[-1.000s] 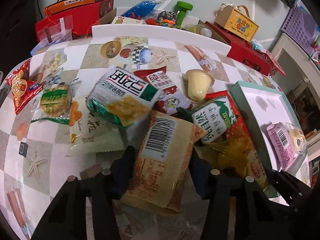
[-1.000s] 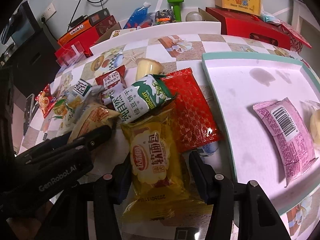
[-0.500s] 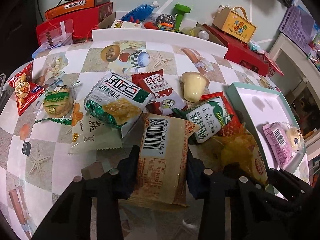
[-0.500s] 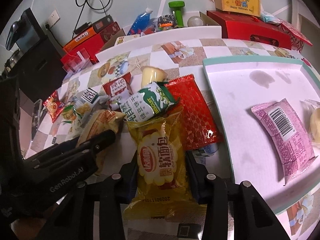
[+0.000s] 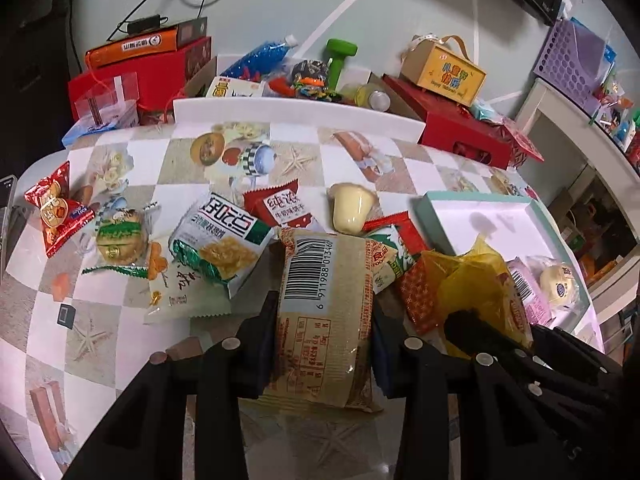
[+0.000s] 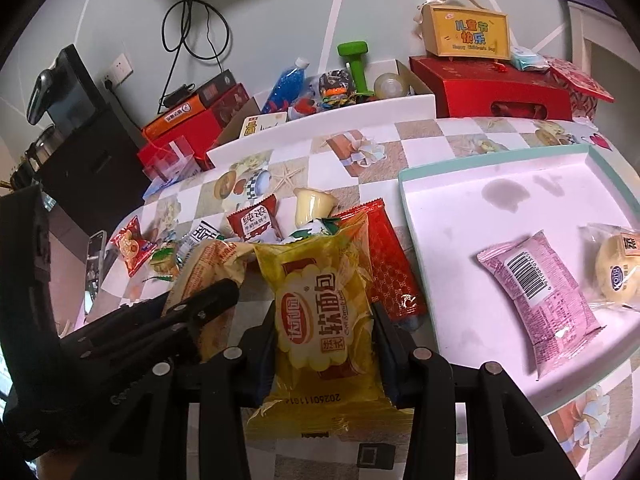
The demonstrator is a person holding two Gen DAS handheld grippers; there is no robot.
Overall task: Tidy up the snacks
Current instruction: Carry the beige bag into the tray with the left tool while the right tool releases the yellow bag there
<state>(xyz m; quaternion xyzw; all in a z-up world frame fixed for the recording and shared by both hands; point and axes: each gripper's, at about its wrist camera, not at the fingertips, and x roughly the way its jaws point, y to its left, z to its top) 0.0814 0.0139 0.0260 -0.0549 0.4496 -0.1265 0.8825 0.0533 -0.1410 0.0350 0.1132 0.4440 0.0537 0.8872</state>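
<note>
Tray (image 6: 496,160) right of the snack heap (image 6: 248,232) on the table (image 6: 424,132), two packets (image 6: 538,300) inside, boxes (image 6: 492,92) behind.

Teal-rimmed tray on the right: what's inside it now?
Inside the teal-rimmed tray lie a pink wrapped snack packet and a clear-wrapped round yellow cake. The tray's near right corner falls outside the frame.

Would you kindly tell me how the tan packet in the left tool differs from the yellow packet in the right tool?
The tan packet shows its barcode and printed back; the yellow packet shows its front logo. The tan one looks matte and opaque, the yellow one glossy and partly see-through. Both are pillow-style snack packs, each clamped between a tool's fingers, left tool and right tool.
</note>
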